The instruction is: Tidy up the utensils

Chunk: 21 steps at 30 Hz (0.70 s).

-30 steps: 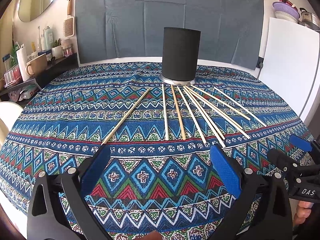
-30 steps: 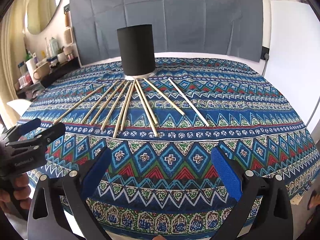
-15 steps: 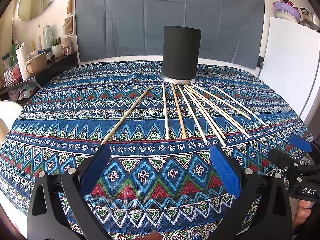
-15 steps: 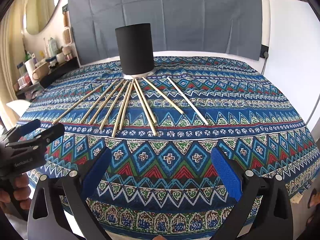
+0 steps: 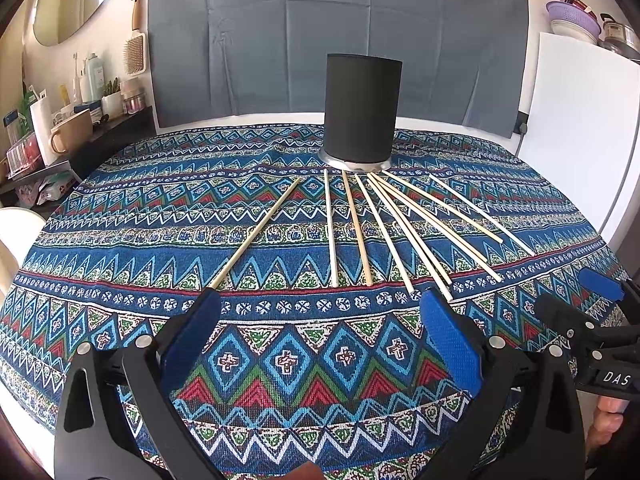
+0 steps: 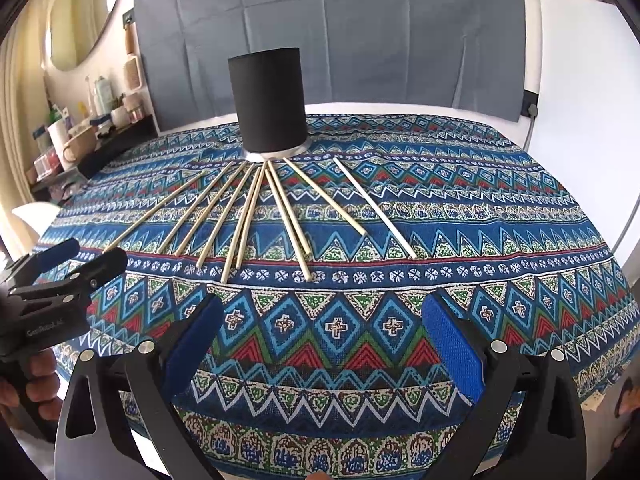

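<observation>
Chopsticks [image 5: 404, 228] lie fanned near worktop [image 5: 120, 240] centre, below black holder [image 5: 362, 108]. Fingers spread on left gripper [image 5: 318, 336] & right gripper [image 6: 320, 336], nothing held. One stick should be pinched mid-length, then dropped upright into holder.

We read two markings only: white letters "DAS" on the black body of the right gripper [image 5: 600, 300], seen from the left wrist, and a faint grey "GenRobot.AI", partly legible, on the black body of the left gripper [image 6: 84, 256].
</observation>
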Tool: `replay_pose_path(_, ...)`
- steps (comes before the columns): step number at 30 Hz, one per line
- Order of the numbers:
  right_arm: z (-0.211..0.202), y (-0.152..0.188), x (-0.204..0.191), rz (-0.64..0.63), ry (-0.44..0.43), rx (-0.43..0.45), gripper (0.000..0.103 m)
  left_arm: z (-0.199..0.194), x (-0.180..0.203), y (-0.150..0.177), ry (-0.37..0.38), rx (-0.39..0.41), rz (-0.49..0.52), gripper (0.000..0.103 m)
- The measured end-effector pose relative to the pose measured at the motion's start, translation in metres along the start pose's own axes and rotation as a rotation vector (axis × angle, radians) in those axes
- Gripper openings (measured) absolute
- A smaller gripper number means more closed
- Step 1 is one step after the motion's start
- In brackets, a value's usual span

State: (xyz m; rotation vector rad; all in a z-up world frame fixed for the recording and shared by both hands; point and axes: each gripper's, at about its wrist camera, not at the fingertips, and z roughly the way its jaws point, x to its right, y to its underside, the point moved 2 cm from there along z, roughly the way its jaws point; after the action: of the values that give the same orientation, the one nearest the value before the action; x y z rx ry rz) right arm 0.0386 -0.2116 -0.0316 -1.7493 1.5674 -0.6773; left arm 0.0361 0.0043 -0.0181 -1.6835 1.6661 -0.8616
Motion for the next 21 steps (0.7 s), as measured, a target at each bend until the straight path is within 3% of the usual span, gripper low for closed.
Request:
replay_pose_path(11, 0.011, -0.02, 0.003, -0.01, 0.006, -0.006, 0.095, 0.009, -0.004, -0.014, -0.01, -0.022, 0.01, 0.097)
replay_pose_path(17, 0.02, -0.042, 0.008, -0.034, -0.014, -0.04, 0.095, 0.011, -0.017, -0.027, -0.06, -0.02, 0.004, 0.097)
replay_pose_path(21, 0.023, -0.063, 0.009, -0.1, 0.072, -0.016, 0.095, 0.014, -0.024, -0.038, -0.064, -0.038, 0.06, 0.097)
